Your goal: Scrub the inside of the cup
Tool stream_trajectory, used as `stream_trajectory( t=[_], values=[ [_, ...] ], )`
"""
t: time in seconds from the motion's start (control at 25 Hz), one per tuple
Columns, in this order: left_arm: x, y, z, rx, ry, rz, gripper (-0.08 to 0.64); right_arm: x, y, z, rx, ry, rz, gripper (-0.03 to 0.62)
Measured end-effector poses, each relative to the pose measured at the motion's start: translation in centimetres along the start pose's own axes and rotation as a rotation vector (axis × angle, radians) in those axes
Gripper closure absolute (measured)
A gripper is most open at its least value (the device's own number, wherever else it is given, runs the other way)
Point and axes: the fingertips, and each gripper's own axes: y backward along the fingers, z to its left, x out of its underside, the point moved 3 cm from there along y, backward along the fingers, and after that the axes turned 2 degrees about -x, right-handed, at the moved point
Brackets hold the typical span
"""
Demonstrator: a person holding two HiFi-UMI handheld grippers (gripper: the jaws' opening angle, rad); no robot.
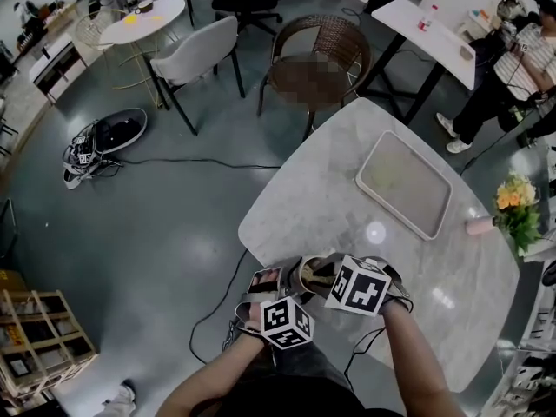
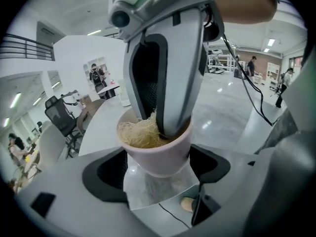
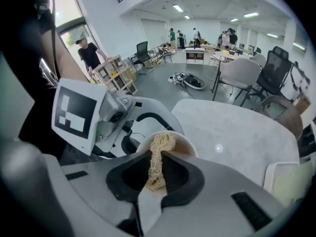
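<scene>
A pale pink cup sits clamped between the jaws of my left gripper, just off the marble table's near left corner. A straw-coloured fibrous scrubber fills the cup's mouth. My right gripper is shut on that scrubber, and its fingers reach down into the cup from above. In the head view the cup shows between the left gripper and the right gripper, partly hidden by their marker cubes.
A marble table carries a pale rectangular tray at its far right. Yellow flowers and a pink bottle-like object stand at the right edge. A wicker chair is beyond the table. Cables lie on the floor to the left.
</scene>
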Motion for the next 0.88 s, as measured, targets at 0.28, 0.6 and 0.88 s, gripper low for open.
stream_trajectory(
  t=[0.28,0.6,0.88],
  values=[
    [0.2,0.1,0.1,0.225,-0.218,-0.017,0.161,-0.3,1.0,1.1,-0.03,-0.045,-0.068,0.532],
    [0.7,0.1,1.1,0.44,-0.457,0.009,0.163,-1.3,2.3,1.3,-0.038,-0.106,-0.166,0.532],
    [0.4,-0.4,1.4,0.526,-0.557,-0.022,0.159,-0.7,2.8,0.4,0.043,-0.101,-0.182,0.532]
  ],
)
